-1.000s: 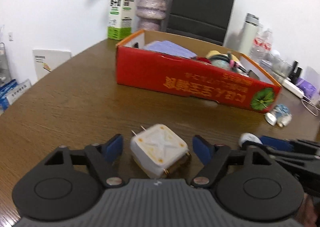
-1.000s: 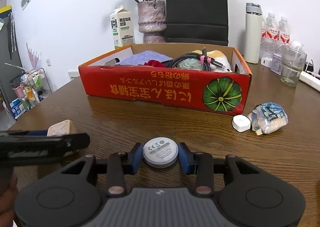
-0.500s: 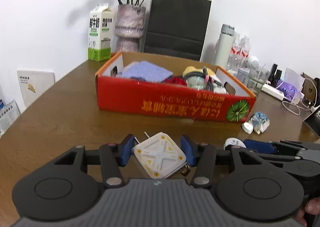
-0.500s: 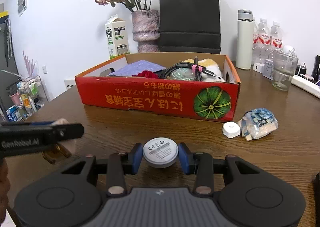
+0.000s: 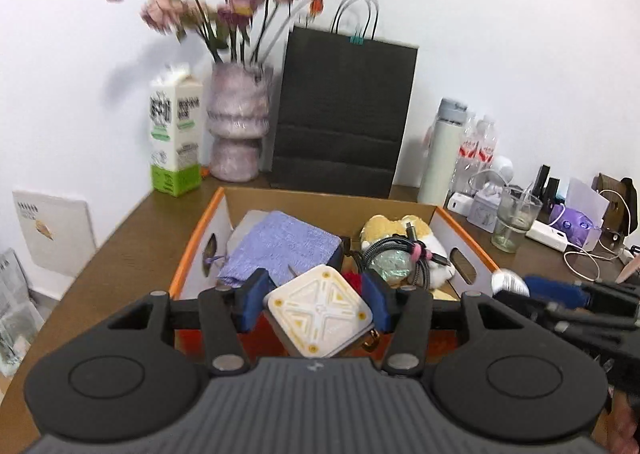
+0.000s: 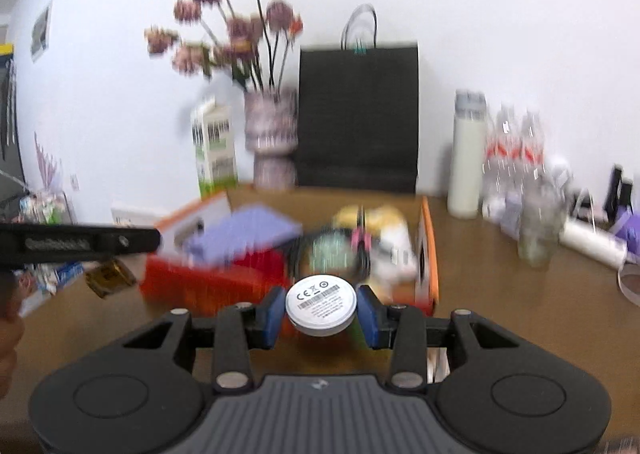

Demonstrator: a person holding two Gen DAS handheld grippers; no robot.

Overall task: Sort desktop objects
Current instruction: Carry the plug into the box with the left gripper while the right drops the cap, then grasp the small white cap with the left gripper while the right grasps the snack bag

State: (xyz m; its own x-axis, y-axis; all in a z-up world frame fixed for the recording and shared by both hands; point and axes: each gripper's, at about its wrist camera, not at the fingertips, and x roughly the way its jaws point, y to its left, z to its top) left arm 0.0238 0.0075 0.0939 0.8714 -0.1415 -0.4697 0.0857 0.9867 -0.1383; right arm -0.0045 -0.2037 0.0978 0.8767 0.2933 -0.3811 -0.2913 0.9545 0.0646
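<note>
My left gripper (image 5: 316, 304) is shut on a white square charger plug (image 5: 320, 310) and holds it in the air at the near wall of the red cardboard box (image 5: 192, 254). My right gripper (image 6: 321, 312) is shut on a white round disc (image 6: 321, 302) with a printed label and holds it above the table just before the box (image 6: 224, 286). The box holds a purple cloth (image 5: 280, 246), a coiled cable (image 5: 400, 250) and a yellow plush toy (image 5: 392, 225). The right gripper shows at the right edge of the left wrist view (image 5: 516, 286).
Behind the box stand a milk carton (image 5: 176, 133), a vase of dried flowers (image 5: 236, 129), a black paper bag (image 5: 344, 121), a white flask (image 5: 440, 157), bottles and a glass (image 5: 516, 221). A power strip and cables lie at the far right.
Both grippers have risen from the table and moved forward toward the box, each still holding its object. The box interior is now seen from above.
</note>
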